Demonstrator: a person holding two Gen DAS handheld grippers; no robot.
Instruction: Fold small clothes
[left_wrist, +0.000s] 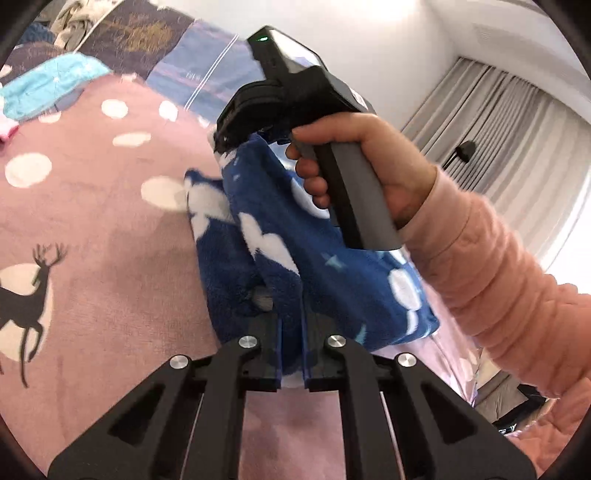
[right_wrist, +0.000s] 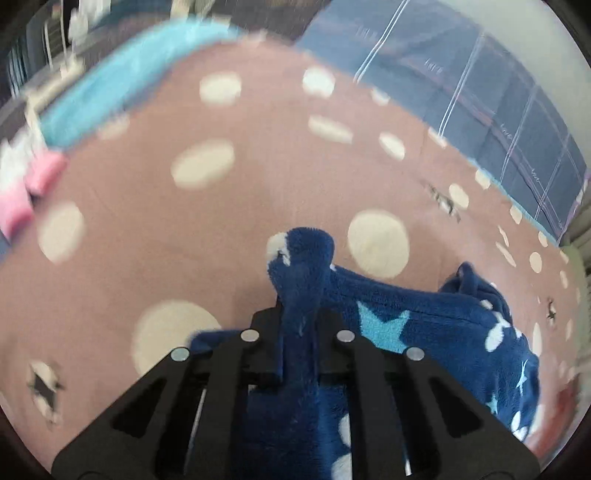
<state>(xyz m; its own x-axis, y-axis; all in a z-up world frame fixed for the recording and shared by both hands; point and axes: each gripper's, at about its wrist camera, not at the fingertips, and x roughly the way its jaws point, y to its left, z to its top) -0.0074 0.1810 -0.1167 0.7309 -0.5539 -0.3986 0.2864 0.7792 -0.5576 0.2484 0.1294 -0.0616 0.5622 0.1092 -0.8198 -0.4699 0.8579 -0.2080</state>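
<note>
Both grippers' jaws pinch the blue fleece garment (left_wrist: 280, 254): left gripper (left_wrist: 291, 314) at one edge, right gripper (right_wrist: 297, 325) at another, lifting it above the pink blanket's (left_wrist: 92, 221) middle for folding.

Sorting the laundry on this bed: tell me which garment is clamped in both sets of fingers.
The dark blue fleece garment with white and light-blue stars. The turquoise piece and pink-and-white piece lie untouched at the blanket's far edge.
</note>
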